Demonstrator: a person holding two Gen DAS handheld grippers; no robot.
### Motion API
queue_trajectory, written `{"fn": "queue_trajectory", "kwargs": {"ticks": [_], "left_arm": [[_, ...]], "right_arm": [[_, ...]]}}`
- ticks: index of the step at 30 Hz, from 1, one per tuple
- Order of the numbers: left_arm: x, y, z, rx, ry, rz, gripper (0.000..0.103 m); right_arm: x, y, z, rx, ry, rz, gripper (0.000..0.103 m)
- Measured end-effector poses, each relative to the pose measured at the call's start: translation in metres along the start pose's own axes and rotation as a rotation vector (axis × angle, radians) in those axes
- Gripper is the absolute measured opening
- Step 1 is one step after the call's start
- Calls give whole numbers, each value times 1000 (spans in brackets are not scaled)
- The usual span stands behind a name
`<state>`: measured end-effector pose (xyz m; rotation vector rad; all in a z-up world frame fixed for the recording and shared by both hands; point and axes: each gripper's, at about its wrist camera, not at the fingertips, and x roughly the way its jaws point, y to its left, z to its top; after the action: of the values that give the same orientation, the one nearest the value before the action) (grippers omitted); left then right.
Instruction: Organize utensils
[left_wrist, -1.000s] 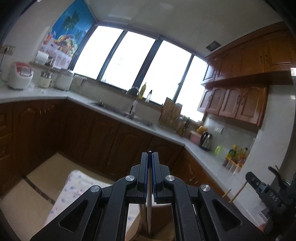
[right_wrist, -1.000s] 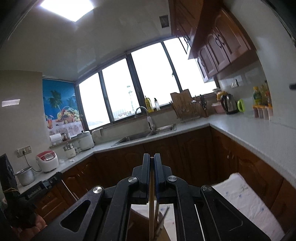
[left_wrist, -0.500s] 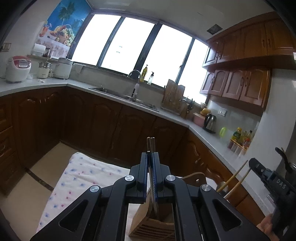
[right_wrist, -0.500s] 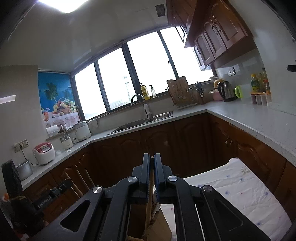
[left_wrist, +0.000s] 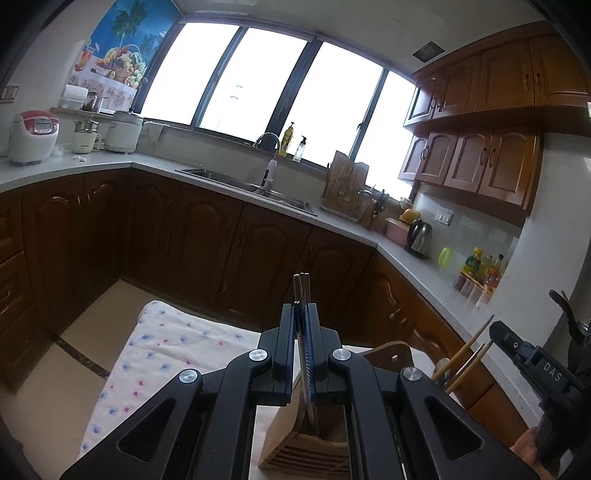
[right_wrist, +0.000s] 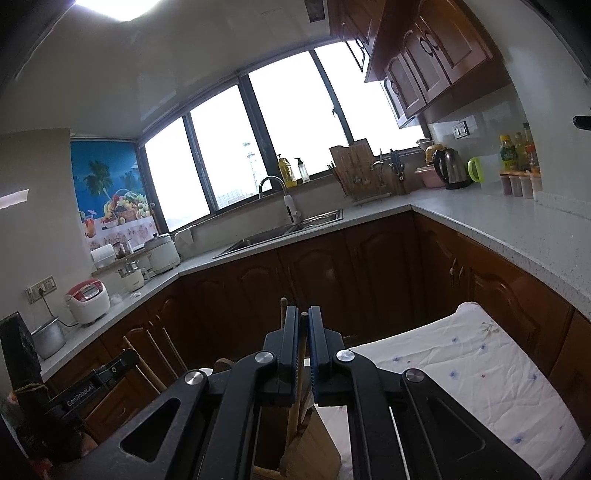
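Note:
My left gripper (left_wrist: 303, 314) is shut on a thin dark utensil (left_wrist: 300, 291), chopstick-like, whose lower end reaches into a wooden holder block (left_wrist: 306, 443) on the flowered tablecloth (left_wrist: 166, 354). My right gripper (right_wrist: 303, 317) is shut on a wooden utensil handle (right_wrist: 298, 384) that runs down into the same wooden holder (right_wrist: 314, 450). The right gripper also shows at the left view's right edge (left_wrist: 524, 354), beside wooden chopsticks (left_wrist: 465, 350). The left gripper shows at the right view's lower left (right_wrist: 96, 380).
A white flowered tablecloth (right_wrist: 461, 369) covers the table. Dark wood cabinets and a grey counter (left_wrist: 221, 184) with sink (left_wrist: 251, 184), rice cooker (left_wrist: 33, 136), kettle (left_wrist: 419, 236) and bottles (left_wrist: 480, 266) ring the room. Windows lie beyond.
Both grippers have tilted downward: the table, cloth and wooden holder have come up into view. The utensil tips now stick out above both pairs of fingers.

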<state>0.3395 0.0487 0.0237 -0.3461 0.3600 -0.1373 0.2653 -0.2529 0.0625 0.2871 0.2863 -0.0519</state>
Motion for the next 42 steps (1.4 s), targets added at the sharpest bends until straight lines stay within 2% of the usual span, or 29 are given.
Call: {"fn": "queue_trajectory", "kwargs": {"ticks": [5,8,11,13,14,15,16,18,21,26,30,38,42], "left_arm": [[1,-4,1,7,10,8,3],[3,-6,0,9,25,9,5],[0,-8,0,14,32,12,24],[-6,-10,1,25,19,29,36],[-7,-11,2,28,17,27,47],[-11,-11,2,28,12,25,57],[-16,-12,2,27,4,26,62],[-23,-13,2,33,-7,36,79],[-32,-15,-3,55,-15,46,84],[-47,-18,-11,81,-4,70,95],[-63,-22,-14,97,-18,94,102],[-103,-24,-25,125,-27,111,102],[-134,-29,-32,173,-48,130,102]], "right_arm": [[0,1,0,-2,5,-2,5],[2,-1,0,6,14,-3,10],[2,-4,1,18,19,4,14],[-3,-7,2,36,5,17,34],[-6,-8,3,43,-3,26,56],[-9,-9,3,50,-15,31,65],[-13,-10,4,53,-26,30,67],[-18,-12,5,61,-34,32,73],[-24,-14,6,74,-40,48,85],[-35,-14,4,79,-47,66,96],[-45,-13,1,72,-42,72,100],[-70,-2,-12,45,-31,73,101],[-84,2,-19,36,-9,77,101]]}}
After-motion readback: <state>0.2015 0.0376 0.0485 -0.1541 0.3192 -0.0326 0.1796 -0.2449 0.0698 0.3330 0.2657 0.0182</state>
